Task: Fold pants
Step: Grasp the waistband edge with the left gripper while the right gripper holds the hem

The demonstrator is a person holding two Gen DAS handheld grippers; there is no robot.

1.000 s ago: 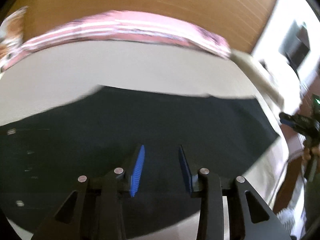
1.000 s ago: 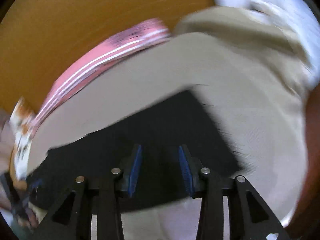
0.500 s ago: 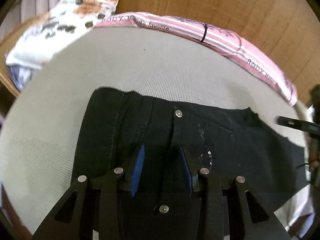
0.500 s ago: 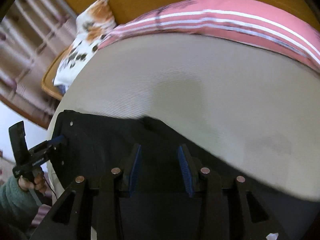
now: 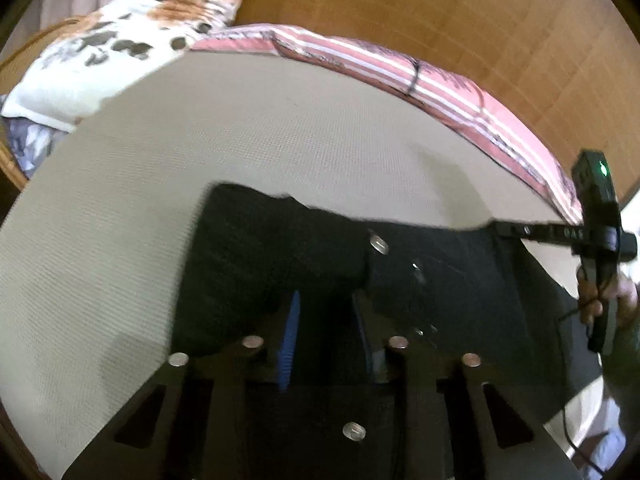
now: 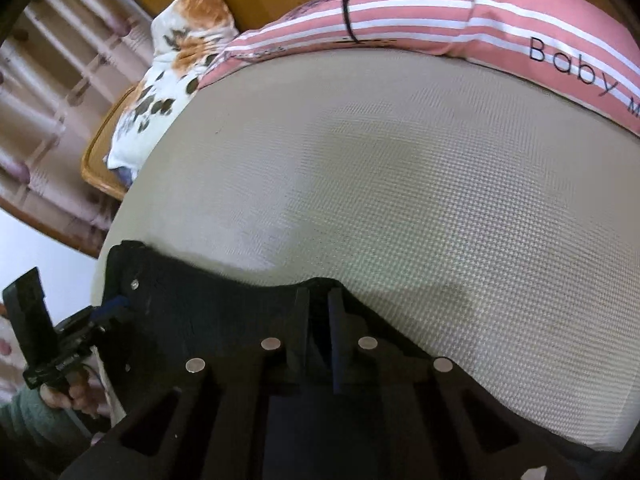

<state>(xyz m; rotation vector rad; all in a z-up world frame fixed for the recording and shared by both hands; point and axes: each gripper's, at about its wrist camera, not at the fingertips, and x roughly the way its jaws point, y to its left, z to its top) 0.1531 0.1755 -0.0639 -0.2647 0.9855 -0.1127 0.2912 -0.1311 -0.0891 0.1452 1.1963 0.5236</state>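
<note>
Right gripper [image 6: 318,312] against pink bolster [image 6: 460,16]

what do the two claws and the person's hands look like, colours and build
Both claws, left claw and right claw, are black angular frames with round silver bolts and ribbed blue finger pads. Seen from the left wrist, the right unit shows a green light and a thin black cable. The left hand wears a grey-green sleeve.
</note>
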